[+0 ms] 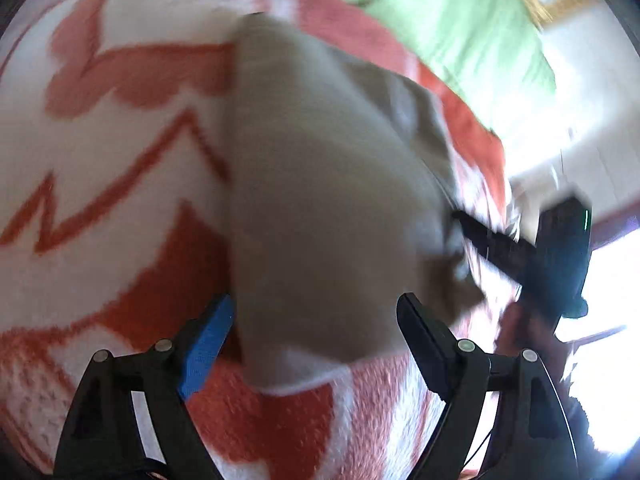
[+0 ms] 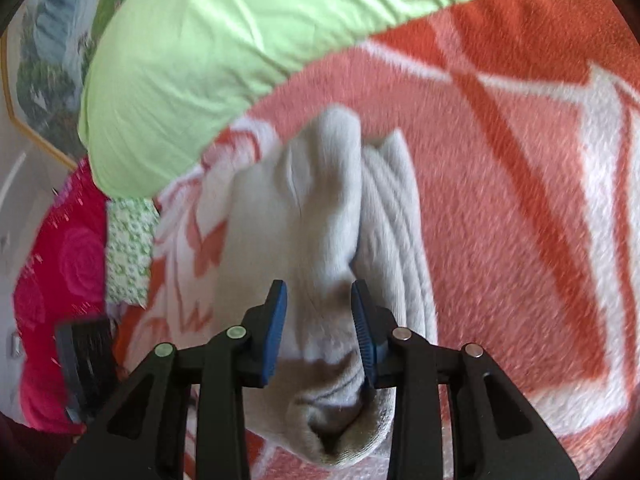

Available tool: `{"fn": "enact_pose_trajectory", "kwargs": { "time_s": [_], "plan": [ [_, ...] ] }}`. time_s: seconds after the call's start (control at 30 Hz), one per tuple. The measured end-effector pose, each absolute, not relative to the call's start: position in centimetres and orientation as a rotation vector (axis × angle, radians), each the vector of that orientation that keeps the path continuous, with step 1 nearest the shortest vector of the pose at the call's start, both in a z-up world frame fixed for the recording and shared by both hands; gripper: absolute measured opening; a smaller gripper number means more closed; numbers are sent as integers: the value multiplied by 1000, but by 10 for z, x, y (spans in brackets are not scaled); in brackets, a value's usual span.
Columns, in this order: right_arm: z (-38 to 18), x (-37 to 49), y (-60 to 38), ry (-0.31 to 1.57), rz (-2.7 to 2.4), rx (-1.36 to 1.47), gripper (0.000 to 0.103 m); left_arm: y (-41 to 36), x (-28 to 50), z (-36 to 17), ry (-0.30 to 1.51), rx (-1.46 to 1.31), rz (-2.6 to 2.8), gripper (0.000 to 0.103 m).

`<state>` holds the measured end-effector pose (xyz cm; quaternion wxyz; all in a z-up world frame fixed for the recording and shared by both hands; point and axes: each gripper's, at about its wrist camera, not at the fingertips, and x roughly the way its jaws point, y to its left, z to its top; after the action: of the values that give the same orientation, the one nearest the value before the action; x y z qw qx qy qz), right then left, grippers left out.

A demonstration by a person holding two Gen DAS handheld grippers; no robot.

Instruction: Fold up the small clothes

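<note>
A pale grey-white sock (image 1: 320,208) lies folded on the orange and white blanket (image 1: 120,160). My left gripper (image 1: 316,312) stands wide open low over the sock's near end, and its pads are clear of the cloth. In the right wrist view the sock (image 2: 320,208) runs away from the camera, with a ribbed layer on its right side. My right gripper (image 2: 320,320) is partly open astride the sock near its cuff (image 2: 332,428); the pads do not squeeze the cloth. The blurred right gripper (image 1: 560,256) shows in the left wrist view at the sock's right edge.
A light green pillow (image 2: 240,40) lies at the blanket's far side. A pink rose-patterned cloth (image 2: 68,264) and a green-patterned cloth (image 2: 128,252) sit at the left. A dark part of the other gripper (image 2: 86,360) shows low left. The blanket (image 2: 520,200) stretches to the right.
</note>
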<state>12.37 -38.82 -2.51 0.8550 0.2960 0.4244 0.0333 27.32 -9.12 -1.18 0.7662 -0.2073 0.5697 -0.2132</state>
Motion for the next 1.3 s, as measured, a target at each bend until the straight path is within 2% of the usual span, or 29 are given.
{"fn": "enact_pose_trajectory", "kwargs": {
  "time_s": [0.13,0.17,0.23,0.37,0.53,0.7,0.77,0.97,1.1,1.27,1.3],
  "plan": [
    [-35,124,-387,892,61,622,33,-78,298,-36,1297,-519,-418,84],
    [-34,124,-388,886,71,637,16,-81,301,-37,1301,-524,-418,84],
    [-19,118,-395,836,101,680,11,-81,305,-39,1298,-523,-426,84],
    [16,97,-413,735,99,693,10,-95,298,-31,1276,-467,-471,84],
    [-25,105,-420,859,23,666,10,-120,297,-38,1302,-423,-466,85],
    [-48,106,-423,870,-45,648,10,-126,300,-53,1322,-427,-471,89],
    [-47,106,-423,858,-51,660,11,-127,298,-54,1317,-425,-464,89],
    [-6,75,-409,789,-45,632,25,-125,291,-54,1315,-426,-463,89],
    [-6,46,-400,806,-76,630,42,-128,289,-56,1322,-432,-468,89],
    [-35,31,-402,871,-94,715,42,-126,275,-57,1330,-404,-489,89],
    [-39,30,-402,875,-77,736,39,-127,274,-60,1338,-399,-485,89]
  ]
}}
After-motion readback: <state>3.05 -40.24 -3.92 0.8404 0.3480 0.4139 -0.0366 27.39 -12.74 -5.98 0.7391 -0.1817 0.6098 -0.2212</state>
